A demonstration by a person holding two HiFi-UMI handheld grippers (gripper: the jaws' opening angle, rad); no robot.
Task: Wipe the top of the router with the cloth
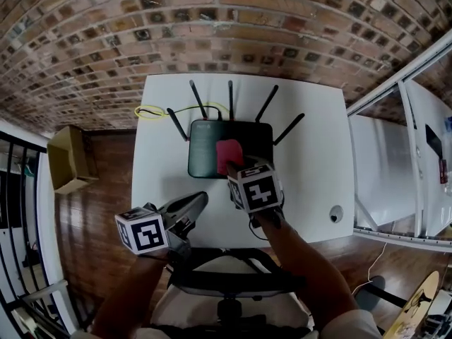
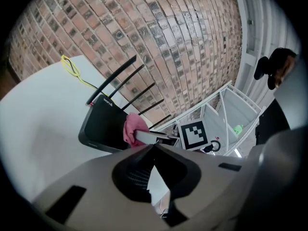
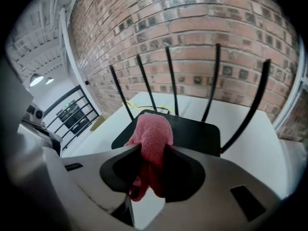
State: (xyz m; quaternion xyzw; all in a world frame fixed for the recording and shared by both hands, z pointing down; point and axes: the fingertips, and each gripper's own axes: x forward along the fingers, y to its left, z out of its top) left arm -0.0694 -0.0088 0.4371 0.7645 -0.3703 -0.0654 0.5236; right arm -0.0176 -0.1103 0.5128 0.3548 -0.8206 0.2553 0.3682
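Observation:
A black router (image 1: 205, 147) with several upright antennas lies on the white table (image 1: 311, 154). My right gripper (image 1: 230, 168) is shut on a pink cloth (image 1: 228, 154), which rests on the right part of the router's top. In the right gripper view the cloth (image 3: 153, 134) bulges out between the jaws over the router (image 3: 197, 134). My left gripper (image 1: 196, 202) hovers near the table's front edge, left of the router, shut and holding nothing. The left gripper view shows the router (image 2: 103, 124), the cloth (image 2: 132, 128) and the right gripper's marker cube (image 2: 193, 134).
A yellow cable (image 1: 152, 111) loops on the table behind the router. A round cable hole (image 1: 336, 214) sits at the table's right front. A cardboard box (image 1: 67, 157) stands on the wooden floor at left, white shelving (image 1: 417, 168) at right, a brick wall behind.

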